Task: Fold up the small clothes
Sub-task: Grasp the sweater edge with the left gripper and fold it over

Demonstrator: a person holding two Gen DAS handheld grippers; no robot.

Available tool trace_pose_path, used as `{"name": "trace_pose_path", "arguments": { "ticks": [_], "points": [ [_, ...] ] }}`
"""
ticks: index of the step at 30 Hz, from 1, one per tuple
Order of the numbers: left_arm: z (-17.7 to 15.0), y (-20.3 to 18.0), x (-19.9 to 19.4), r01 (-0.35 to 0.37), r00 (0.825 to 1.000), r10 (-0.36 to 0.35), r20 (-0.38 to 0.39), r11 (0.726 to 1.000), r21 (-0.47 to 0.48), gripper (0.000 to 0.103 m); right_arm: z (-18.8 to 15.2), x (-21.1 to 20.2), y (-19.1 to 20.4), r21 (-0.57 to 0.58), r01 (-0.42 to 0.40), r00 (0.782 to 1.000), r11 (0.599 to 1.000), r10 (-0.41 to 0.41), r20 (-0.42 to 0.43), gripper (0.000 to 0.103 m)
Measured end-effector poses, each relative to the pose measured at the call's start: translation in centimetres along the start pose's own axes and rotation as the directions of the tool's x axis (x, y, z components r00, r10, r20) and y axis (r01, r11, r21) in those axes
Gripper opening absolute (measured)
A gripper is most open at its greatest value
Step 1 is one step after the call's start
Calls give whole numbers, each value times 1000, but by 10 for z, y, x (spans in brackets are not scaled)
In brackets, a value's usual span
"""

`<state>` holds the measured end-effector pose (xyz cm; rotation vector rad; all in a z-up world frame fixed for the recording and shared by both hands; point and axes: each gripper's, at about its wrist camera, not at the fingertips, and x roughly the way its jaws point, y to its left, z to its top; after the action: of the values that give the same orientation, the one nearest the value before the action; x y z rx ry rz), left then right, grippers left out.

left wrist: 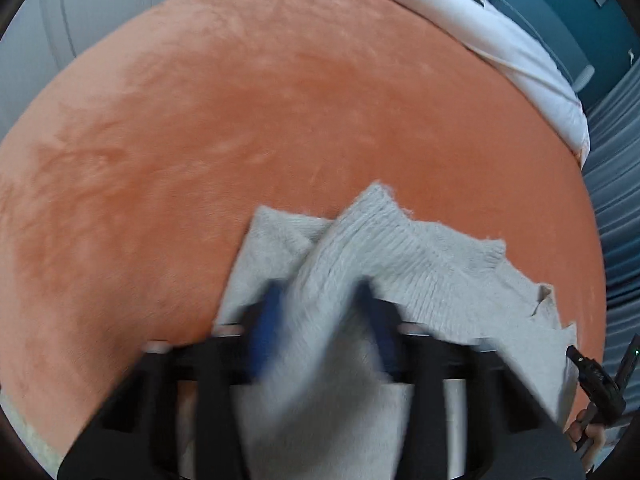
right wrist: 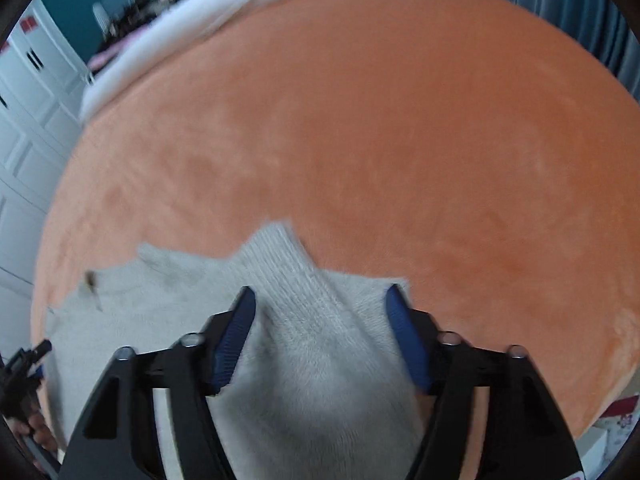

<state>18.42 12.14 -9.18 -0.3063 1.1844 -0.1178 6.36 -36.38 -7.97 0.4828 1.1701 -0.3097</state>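
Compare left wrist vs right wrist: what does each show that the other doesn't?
Left wrist only: a pale grey panel at upper left beyond the blanket, and the right gripper at the lower right edge.

Right wrist only: white panelled doors at left, a dark cluttered pile at top left, and the left gripper at the lower left edge.

Both: the grey knit garment lying on the orange blanket, a ribbed part running up between that camera's blue finger pads, the white bedding and the blue-grey curtain.
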Motion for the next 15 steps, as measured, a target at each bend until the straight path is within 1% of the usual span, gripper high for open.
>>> {"name": "trace_pose_path", "arguments": {
  "ticks": [1, 2, 3, 4, 5, 6, 7, 8, 9, 10, 11, 12, 13, 14, 15],
  "points": [
    [3, -2, -3, 12, 1000, -12, 16, 1000, -1, 12, -1, -16, 0, 18, -38, 996, 999, 36, 78, 8],
    [6, -4, -10, 18, 999, -19, 42, 1000, 4, 11, 0, -35, -1, 28, -72, 986, 997, 67, 151, 7],
    [8, -4, -13, 9, 998, -10, 55, 1000, 13, 11, 2, -51, -5, 49, -94, 976, 994, 82, 203, 7],
    [10, -2, -13, -7, 998, 6, 55, 1000, 17, 11, 2, -56, -13, 77, -113, 968, 991, 92, 235, 7],
    [11, 2, -6, -22, 999, 21, 38, 1000, 7, 11, 3, -49, -22, 105, -105, 971, 989, 79, 224, 7],
    [14, 8, 4, -29, 1000, 29, 11, 999, -14, 11, 5, -26, -31, 138, -71, 988, 988, 50, 149, 7],
    [13, 15, 14, -14, 1000, 14, -13, 999, -45, 12, 3, -1, -36, 144, -34, 998, 989, 26, 57, 7],
    [13, 19, 18, 2, 1000, -2, -1, 998, -65, 13, 0, 18, -36, 126, -13, 1000, 992, 12, 2, 7],
    [13, 20, 16, 12, 1000, -12, 7, 997, -74, 14, -2, 13, -33, 104, -3, 999, 995, -1, 43, 7],
    [12, 20, 9, 29, 1000, -28, 12, 996, -80, 16, -1, 3, -25, 91, 10, 998, 996, -15, 57, 11],
    [10, 21, 1, 46, 999, -45, 17, 995, -85, 17, -2, -10, -18, 89, 14, 997, 996, -21, 80, 19],
    [7, 25, -13, 60, 998, -58, 28, 994, -92, 25, -6, -28, -7, 73, 29, 990, 997, -38, 132, 20],
    [2, 28, -27, 57, 997, -52, 51, 994, -97, 42, -8, -41, 1, 49, 36, 985, 998, -43, 167, 23],
    [-5, 30, -41, 49, 996, -42, 81, 994, -98, 53, -15, -56, 12, 14, 37, 981, 999, -39, 192, 26],
    [-19, 36, -57, 35, 994, -23, 111, 994, -101, 74, -27, -67, 29, -25, 4, 981, 1000, 1, 194, 27]
  ]
}}
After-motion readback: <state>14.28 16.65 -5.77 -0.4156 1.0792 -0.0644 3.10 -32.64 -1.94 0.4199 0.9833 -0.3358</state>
